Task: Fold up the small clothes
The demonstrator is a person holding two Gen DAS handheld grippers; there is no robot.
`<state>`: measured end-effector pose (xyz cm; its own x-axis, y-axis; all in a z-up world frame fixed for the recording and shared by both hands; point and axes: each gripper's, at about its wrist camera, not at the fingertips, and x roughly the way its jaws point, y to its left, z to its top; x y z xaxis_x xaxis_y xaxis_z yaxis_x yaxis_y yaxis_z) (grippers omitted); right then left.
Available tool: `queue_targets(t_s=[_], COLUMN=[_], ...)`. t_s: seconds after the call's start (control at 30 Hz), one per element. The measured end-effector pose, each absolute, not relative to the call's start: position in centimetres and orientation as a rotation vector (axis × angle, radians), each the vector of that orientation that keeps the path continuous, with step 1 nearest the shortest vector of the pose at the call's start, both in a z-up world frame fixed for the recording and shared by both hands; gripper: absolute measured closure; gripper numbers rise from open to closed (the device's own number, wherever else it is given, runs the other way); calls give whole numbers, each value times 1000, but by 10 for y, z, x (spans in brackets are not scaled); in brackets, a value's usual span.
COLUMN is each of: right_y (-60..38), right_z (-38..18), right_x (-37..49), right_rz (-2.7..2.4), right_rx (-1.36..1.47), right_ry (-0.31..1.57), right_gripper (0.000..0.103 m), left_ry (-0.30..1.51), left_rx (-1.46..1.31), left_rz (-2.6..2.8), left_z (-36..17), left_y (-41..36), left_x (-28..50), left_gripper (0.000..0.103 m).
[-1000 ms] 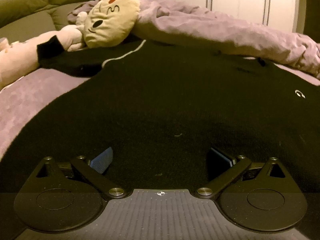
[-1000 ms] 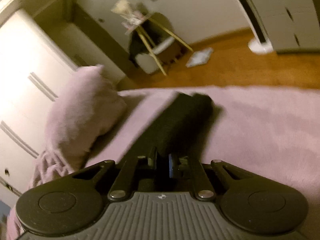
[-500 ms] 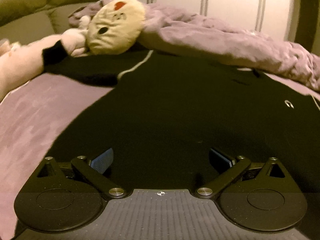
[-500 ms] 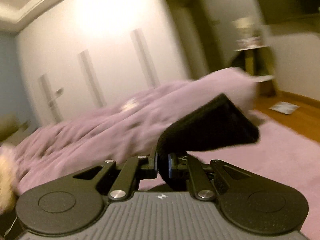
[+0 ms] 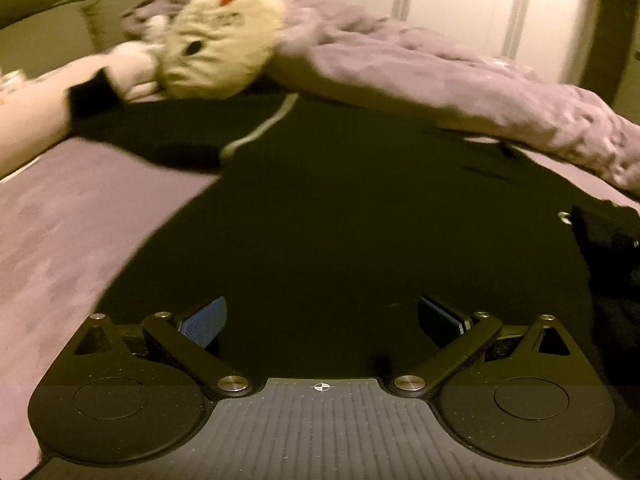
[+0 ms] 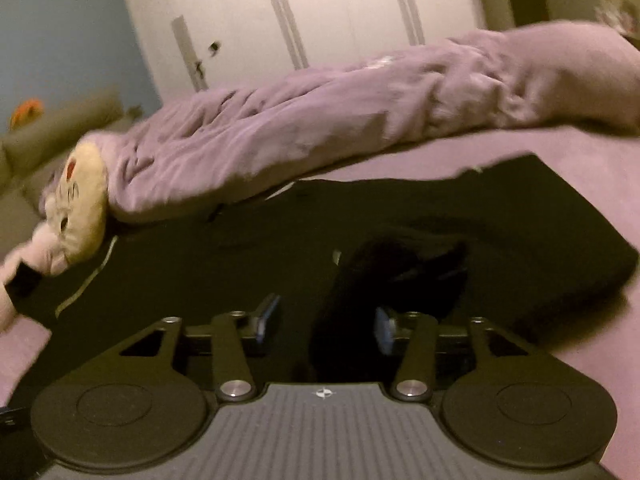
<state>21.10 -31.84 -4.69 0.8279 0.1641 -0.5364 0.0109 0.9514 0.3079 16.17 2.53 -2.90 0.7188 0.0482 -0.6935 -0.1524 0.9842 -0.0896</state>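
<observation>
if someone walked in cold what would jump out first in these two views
A big black garment is spread across the purple bed, filling the middle of both views. Behind it lies a cream plush cat head beside a rumpled purple duvet. The right gripper stands open around a bunched black sleeve; the left gripper is open too.

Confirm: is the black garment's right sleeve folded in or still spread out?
Folded in: the black sleeve lies across the garment's body, between the right gripper's parted fingers.
</observation>
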Motion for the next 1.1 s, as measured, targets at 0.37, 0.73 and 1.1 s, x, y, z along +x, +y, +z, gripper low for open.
queue_targets(t_s=[0.37,0.73,1.1], right_y=[-413,-421,-417], right_z=[-82,-96,-96], right_x=[144,150,151], right_rz=[-169,-208,-221], right_rx=[584,571,552], right_ry=[518,544,541], right_gripper=[48,49,49], left_ry=[661,668,795], left_rx=[94,257,-29], left_rz=[-303,-277,-297], left_z=[-12,-57,-53], left_y=[-151,-241,-196], left_x=[230,284,310], left_gripper=[0,13,91])
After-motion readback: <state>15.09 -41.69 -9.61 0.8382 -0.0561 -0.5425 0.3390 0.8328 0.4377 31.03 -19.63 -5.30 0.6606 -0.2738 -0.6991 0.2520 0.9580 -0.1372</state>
